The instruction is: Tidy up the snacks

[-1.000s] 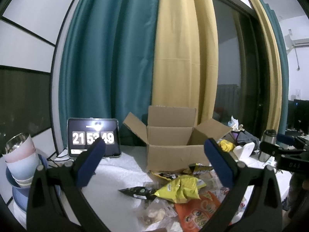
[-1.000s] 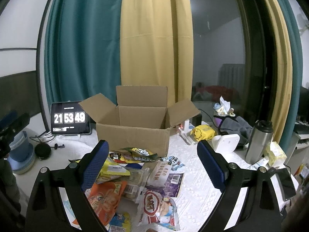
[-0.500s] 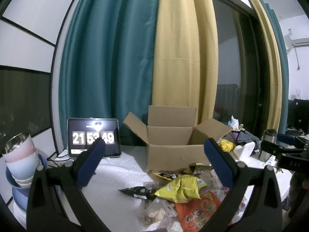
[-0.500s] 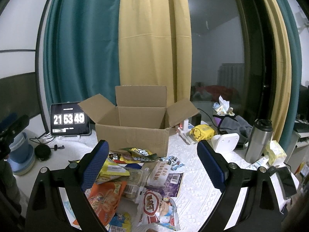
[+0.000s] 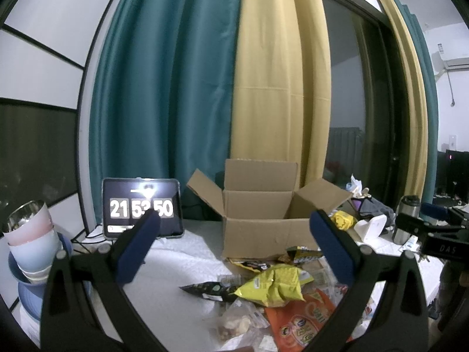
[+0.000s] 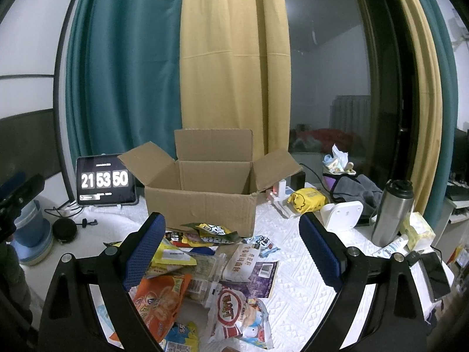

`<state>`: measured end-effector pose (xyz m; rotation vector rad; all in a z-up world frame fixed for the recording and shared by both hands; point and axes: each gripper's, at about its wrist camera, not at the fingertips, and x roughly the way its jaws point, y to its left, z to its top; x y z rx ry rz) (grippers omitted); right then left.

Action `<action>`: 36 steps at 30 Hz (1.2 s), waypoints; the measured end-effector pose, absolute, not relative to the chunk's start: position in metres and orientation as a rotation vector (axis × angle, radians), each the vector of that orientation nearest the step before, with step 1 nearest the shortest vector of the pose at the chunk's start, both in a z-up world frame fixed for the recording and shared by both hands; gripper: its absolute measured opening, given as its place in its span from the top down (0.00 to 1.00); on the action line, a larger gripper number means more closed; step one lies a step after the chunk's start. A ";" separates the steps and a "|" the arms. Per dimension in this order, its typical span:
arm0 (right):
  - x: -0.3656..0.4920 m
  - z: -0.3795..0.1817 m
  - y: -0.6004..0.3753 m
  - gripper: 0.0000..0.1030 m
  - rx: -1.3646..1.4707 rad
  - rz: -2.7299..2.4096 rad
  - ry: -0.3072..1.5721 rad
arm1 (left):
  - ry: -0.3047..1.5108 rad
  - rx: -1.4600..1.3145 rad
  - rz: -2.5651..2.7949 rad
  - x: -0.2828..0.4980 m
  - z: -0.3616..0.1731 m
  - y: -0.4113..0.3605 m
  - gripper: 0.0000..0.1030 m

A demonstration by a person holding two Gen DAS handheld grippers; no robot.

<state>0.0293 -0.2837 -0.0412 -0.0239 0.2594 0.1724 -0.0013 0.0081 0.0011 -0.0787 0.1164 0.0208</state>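
Right now the snacks (image 6: 205, 264) lie in a messy pile on the white table (image 6: 293, 249), just in front of the cardboard box (image 6: 202, 193). The pile sits low between the fingers of both grippers, and nothing is touching it.

An orange bag (image 6: 159, 305) lies flat near the front, with its long side running from the front edge back toward the box. A white shrimp bag (image 6: 234, 314) lies beside it on the right. In the left wrist view, a crumpled yellow bag (image 5: 272, 287) sits on top of the pile, and a dark bag (image 5: 205, 289) pokes out to the left with its long side going left to right. The box stands upright with its four flaps open, and its open top faces up.

The left gripper (image 5: 234, 246) has its blue fingers (image 5: 137, 249) spread wide, and they hold nothing. The right gripper (image 6: 231, 252) is spread wide too, with nothing between its fingers (image 6: 319, 252). Both hang above the table, apart from the bags.

A tablet clock (image 6: 105, 180) stands to the left of the box. A metal bottle (image 6: 391, 214) stands well off to the right. Stacked bowls (image 5: 29, 252) sit at the far left.
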 end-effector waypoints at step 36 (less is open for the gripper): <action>0.053 -0.062 -0.272 0.08 -0.027 0.208 0.327 | 0.202 -0.115 0.048 0.021 -0.032 0.031 0.00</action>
